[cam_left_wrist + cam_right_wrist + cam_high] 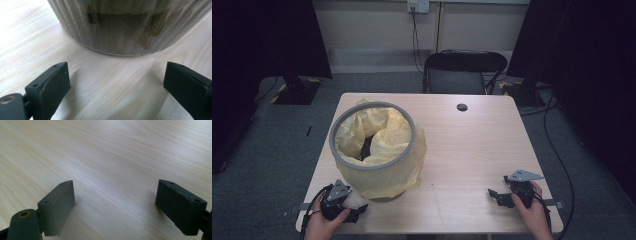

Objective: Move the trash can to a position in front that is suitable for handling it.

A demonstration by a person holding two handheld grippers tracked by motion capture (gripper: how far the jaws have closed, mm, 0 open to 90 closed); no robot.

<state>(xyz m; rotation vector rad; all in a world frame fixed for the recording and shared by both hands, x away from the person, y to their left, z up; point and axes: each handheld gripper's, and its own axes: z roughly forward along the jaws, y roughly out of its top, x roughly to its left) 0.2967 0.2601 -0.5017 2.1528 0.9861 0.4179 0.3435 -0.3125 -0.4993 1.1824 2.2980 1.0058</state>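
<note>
A round bin (377,150) lined with a yellow plastic bag (384,135) stands on the left half of the light wood table (472,145); something dark lies at the bottom of the bag. My left gripper (354,210) rests at the table's front left corner, just before the bin, jaws wide apart with nothing between them (116,85). In the left gripper view the bin's ribbed clear wall (125,27) rises close ahead. My right gripper (497,196) sits near the front right edge, open over bare wood (115,200).
A black chair (457,72) stands behind the far edge of the table. A dark cable hole (462,107) marks the tabletop near the back. Dark stands and cables sit on the grey floor at both sides.
</note>
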